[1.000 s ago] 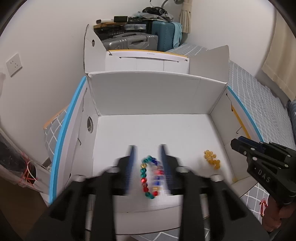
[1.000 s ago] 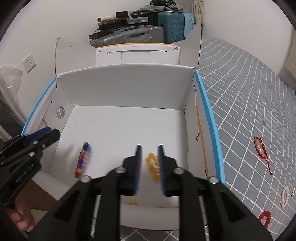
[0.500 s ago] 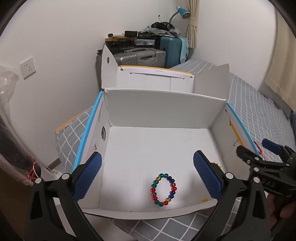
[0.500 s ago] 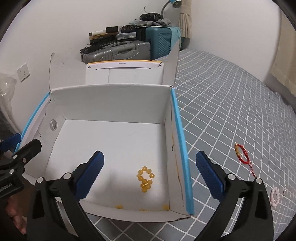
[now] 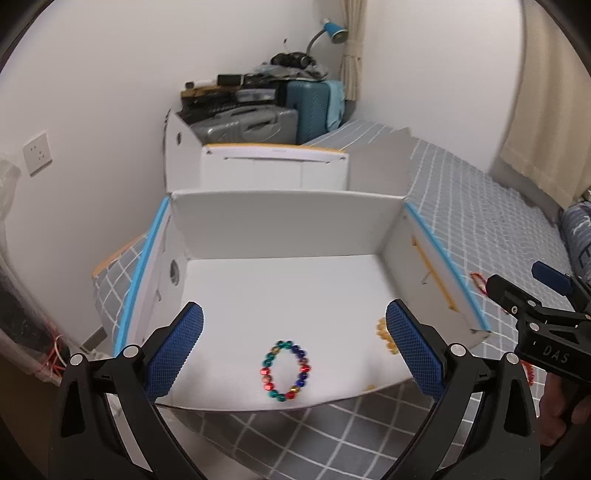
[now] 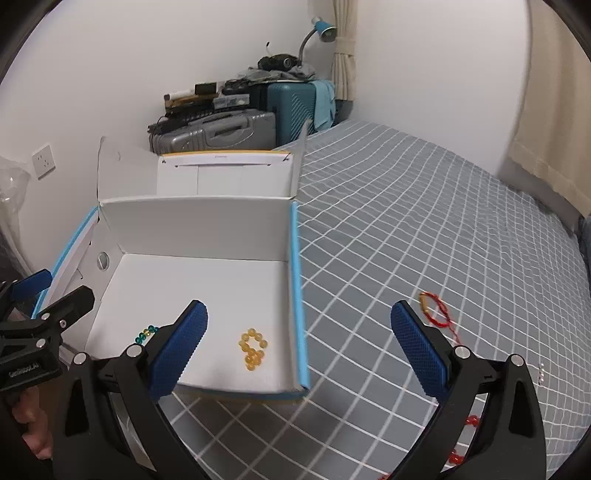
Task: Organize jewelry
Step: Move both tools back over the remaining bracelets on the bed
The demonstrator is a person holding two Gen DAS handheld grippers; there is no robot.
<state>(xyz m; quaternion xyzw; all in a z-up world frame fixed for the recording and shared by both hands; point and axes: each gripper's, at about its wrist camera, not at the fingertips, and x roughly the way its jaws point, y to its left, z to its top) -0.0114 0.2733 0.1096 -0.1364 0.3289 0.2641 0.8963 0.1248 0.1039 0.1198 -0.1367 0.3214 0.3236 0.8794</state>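
Observation:
A white cardboard box [image 5: 288,225] with blue edge strips lies open on a grey checked bed. A multicoloured bead bracelet [image 5: 285,370] rests on its floor near the front, below my left gripper [image 5: 295,350], which is open and empty. A yellow bead bracelet [image 6: 253,349] lies inside the box [image 6: 192,221] near its right wall, and also shows partly in the left wrist view [image 5: 384,334]. My right gripper [image 6: 299,350] is open and empty above the box's right front corner. A red cord bracelet [image 6: 436,308] lies on the bedspread to the right.
Red beads [image 6: 463,439] and small pale beads [image 6: 541,373] lie on the bedspread at the right. A second open white box [image 6: 225,173] stands behind the first. Suitcases [image 6: 221,129] with clutter and a blue lamp [image 6: 321,29] line the far wall.
Both grippers went from nearly shut to wide open, leaving the multicoloured and yellow bracelets on the box floor. Both have pulled back and up from the box.

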